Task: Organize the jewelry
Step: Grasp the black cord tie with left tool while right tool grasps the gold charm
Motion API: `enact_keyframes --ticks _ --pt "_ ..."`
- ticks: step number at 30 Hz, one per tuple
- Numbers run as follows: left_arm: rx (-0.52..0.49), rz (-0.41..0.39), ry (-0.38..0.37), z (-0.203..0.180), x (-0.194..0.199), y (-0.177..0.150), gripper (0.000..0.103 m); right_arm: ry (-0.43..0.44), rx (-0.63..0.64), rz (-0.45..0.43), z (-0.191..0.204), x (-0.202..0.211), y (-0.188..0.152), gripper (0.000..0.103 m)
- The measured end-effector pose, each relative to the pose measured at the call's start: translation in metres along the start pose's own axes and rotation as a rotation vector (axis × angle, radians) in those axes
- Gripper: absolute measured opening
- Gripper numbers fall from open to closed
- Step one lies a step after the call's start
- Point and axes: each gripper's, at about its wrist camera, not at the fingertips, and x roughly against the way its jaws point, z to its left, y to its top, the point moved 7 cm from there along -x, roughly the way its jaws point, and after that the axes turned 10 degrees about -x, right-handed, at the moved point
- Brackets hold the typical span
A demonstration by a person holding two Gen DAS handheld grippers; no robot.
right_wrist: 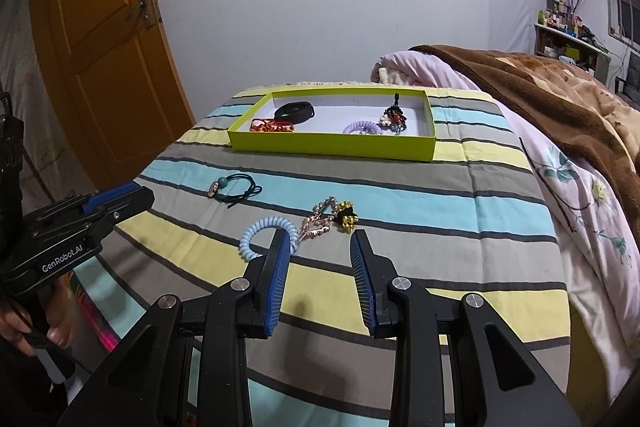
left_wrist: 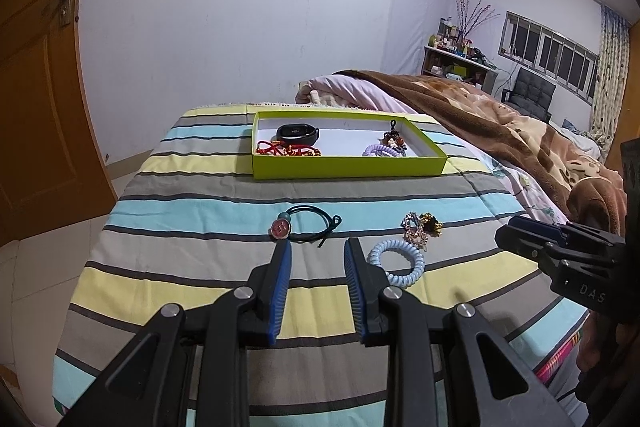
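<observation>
Both wrist views near, angled down; share striped bedspread [left_wrist: 200, 195], green tray [right_wrist: 332, 147].

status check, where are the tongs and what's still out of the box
Left tongs open, empty; right tongs open, empty. Dark hair tie, blue coil, rhinestone clip, gold charm on the striped cover, outside green box. Path clear.

1. Left gripper [left_wrist: 318, 247], jaws apart, nothing between, hovers above striped bedsheet [left_wrist: 200, 195].
2. Dark cord hair tie [left_wrist: 310, 227] with red charm just beyond fingertips; pale blue coil hair tie [left_wrist: 398, 261] beside right finger.
3. Green tray [left_wrist: 348, 169] farther back holds black band [left_wrist: 298, 133], red cord bracelet [left_wrist: 286, 149], purple coil [left_wrist: 380, 151].
4. Right gripper [left_wrist: 516, 237] at right edge.
</observation>
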Motion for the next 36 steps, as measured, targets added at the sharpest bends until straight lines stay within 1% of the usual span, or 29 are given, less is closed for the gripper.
enact_keyframes --ticks 7,17,28,36 --pt "0.005 0.019 -0.002 0.003 -0.01 -0.002 0.028 -0.006 -0.004 0.02 -0.003 -0.011 0.0 0.032" --pt "0.017 0.065 -0.002 0.015 -0.034 -0.002 0.028 -0.027 -0.009 0.053 -0.013 -0.036 0.006 0.032" --pt "0.005 0.144 -0.005 0.02 -0.074 0.0 0.028 -0.039 0.017 0.124 -0.017 -0.07 0.01 0.032" --pt "0.028 0.206 0.003 0.026 -0.096 -0.003 0.028 -0.04 0.024 0.159 -0.02 -0.089 0.013 0.032"
